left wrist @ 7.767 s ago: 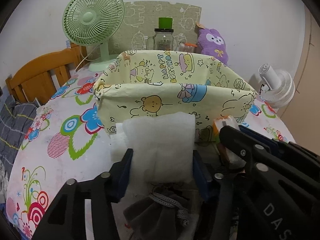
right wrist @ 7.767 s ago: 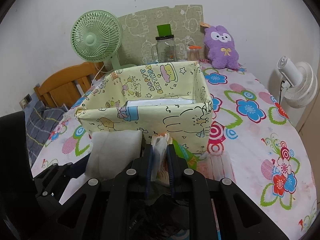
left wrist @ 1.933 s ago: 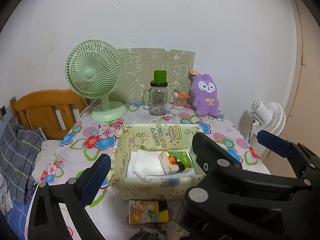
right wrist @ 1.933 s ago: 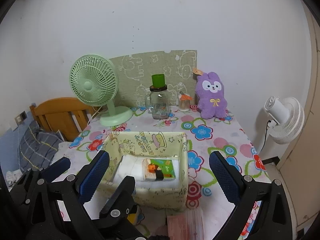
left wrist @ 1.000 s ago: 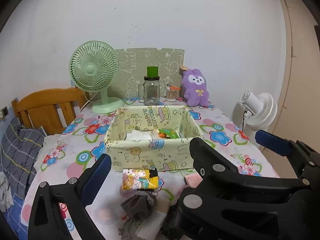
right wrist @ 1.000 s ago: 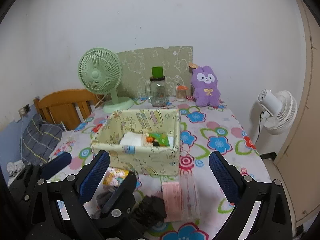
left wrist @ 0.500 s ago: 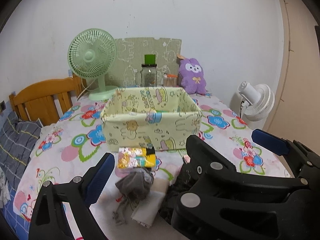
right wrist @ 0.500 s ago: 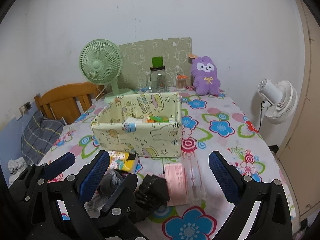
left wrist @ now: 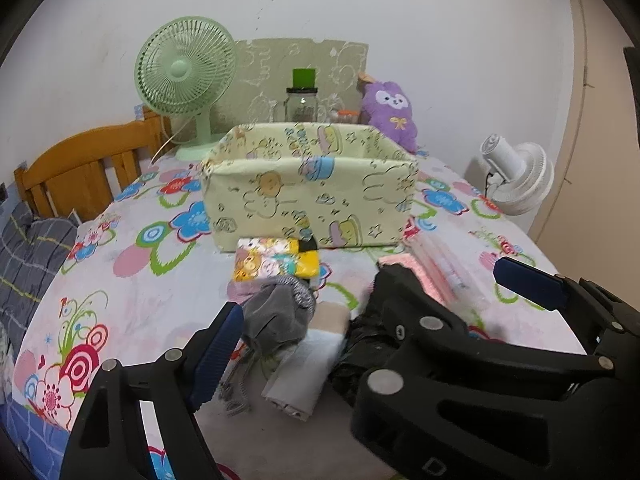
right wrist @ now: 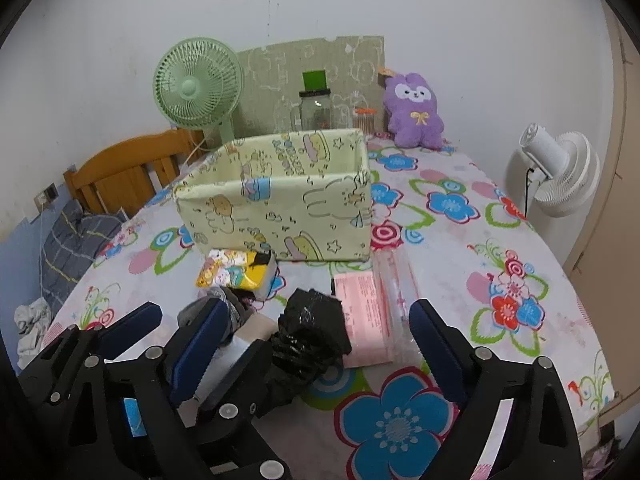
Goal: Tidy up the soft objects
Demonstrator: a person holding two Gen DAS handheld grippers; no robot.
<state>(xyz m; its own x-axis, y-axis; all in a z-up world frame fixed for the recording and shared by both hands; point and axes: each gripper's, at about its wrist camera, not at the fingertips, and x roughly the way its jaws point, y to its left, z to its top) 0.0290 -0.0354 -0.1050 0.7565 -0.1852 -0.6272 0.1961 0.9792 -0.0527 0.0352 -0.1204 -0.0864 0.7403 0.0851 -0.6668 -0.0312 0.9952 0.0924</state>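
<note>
Grey cloth [left wrist: 276,316] | nearer than before | left tool [left wrist: 304,332], right tool [right wrist: 316,344] spread, closing, pinching nothing

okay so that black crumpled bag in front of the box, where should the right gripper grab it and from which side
Grip the black bag across its raised, bunched top, coming down from above and from the near side. It lies in a loose heap with no handle showing, and the pink packet sits right against its far right edge. The right hand-held gripper is open, its jaws just closing a little, straddling the bag.
</note>
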